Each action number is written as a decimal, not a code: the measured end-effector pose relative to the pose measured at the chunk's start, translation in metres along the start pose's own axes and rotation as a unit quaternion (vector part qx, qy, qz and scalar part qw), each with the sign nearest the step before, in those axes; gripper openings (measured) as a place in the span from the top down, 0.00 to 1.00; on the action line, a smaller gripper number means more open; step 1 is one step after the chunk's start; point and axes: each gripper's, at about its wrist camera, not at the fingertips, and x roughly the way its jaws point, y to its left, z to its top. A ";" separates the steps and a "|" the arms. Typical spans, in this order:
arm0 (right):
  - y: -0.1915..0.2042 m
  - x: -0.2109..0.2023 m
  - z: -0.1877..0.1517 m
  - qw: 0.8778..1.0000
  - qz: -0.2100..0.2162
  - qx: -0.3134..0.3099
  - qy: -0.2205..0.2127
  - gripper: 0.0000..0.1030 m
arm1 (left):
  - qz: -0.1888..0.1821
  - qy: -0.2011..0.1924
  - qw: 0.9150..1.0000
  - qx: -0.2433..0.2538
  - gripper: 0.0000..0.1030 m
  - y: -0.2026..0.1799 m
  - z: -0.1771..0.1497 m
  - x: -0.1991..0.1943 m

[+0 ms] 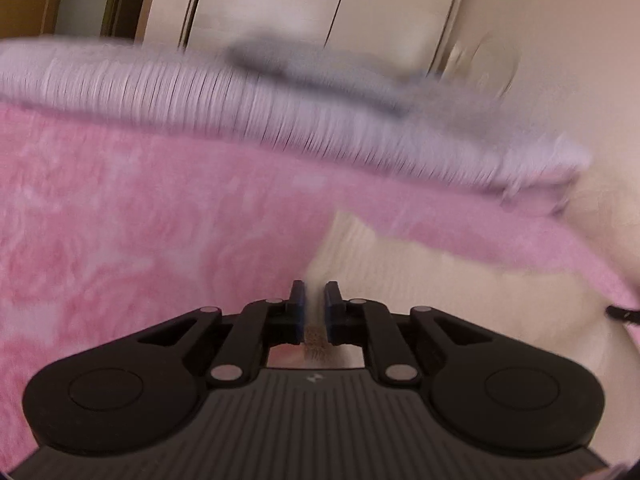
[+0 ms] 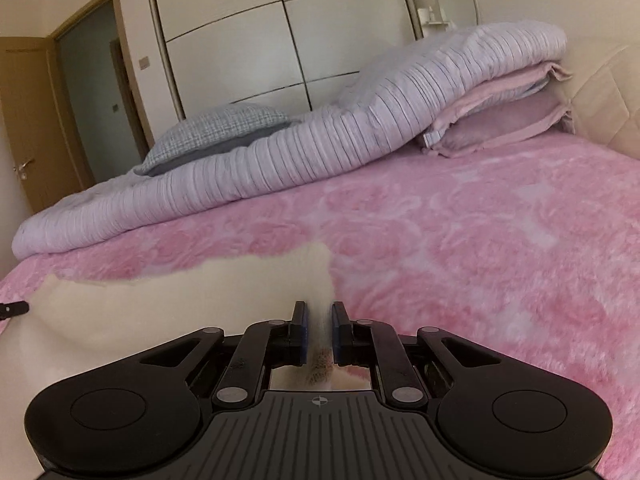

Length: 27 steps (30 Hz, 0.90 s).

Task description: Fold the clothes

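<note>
Right wrist view: the right gripper (image 2: pixel 319 330) is clamped on one cream garment (image 2: pixel 160 312) spread toward nine o'clock on a pink blanket (image 2: pixel 480 248). The left gripper (image 1: pixel 315 306) pinches its other edge. Beyond, toward twelve o'clock: one striped duvet (image 2: pixel 300 160), three pillows.

Garment on bed, quilt behind

The garment (image 2: pixel 168 312) lies on the blanket (image 2: pixel 480 248) covering the bed, left of the right claw (image 2: pixel 319 332). Behind it runs the quilt (image 2: pixel 280 168), a pillow (image 2: pixel 216 132) on it; the wardrobe (image 2: pixel 260 40) stands behind.
</note>
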 end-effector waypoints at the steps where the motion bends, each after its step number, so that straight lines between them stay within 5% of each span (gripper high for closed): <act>1: -0.002 0.010 -0.001 1.000 -0.005 0.002 0.028 0.90 | 0.008 0.016 1.000 0.001 0.90 0.000 -0.001 0.006; 5: -0.007 0.036 -0.007 0.995 -0.015 0.015 0.095 0.88 | 0.025 0.040 0.999 -0.008 0.84 0.005 -0.002 0.014; 6: -0.008 0.037 -0.006 0.995 -0.014 0.019 0.096 0.87 | 0.029 0.046 0.998 -0.010 0.71 0.006 -0.002 0.016; 7: -0.008 0.036 -0.005 0.995 -0.014 0.022 0.097 0.79 | 0.037 0.049 0.998 -0.010 0.64 0.007 -0.001 0.016; 9: -0.010 0.027 -0.001 0.995 -0.019 0.030 0.096 0.60 | 0.046 0.043 0.998 -0.015 0.64 0.010 0.002 0.005; 11: -0.011 0.012 0.002 0.995 -0.030 0.037 0.085 0.30 | 0.068 0.037 0.997 -0.027 0.68 0.018 0.001 -0.014; 12: -0.013 0.000 0.004 0.996 -0.039 0.040 0.075 0.25 | 0.074 0.037 0.996 -0.032 0.68 0.021 -0.001 -0.026; 20: -0.017 -0.124 -0.042 0.990 0.018 0.134 0.041 0.24 | -0.027 0.050 0.988 -0.142 0.64 0.030 -0.070 -0.142; 27: -0.002 -0.156 -0.087 0.976 0.031 0.210 0.057 0.36 | -0.064 0.057 0.978 -0.191 0.67 0.012 -0.105 -0.152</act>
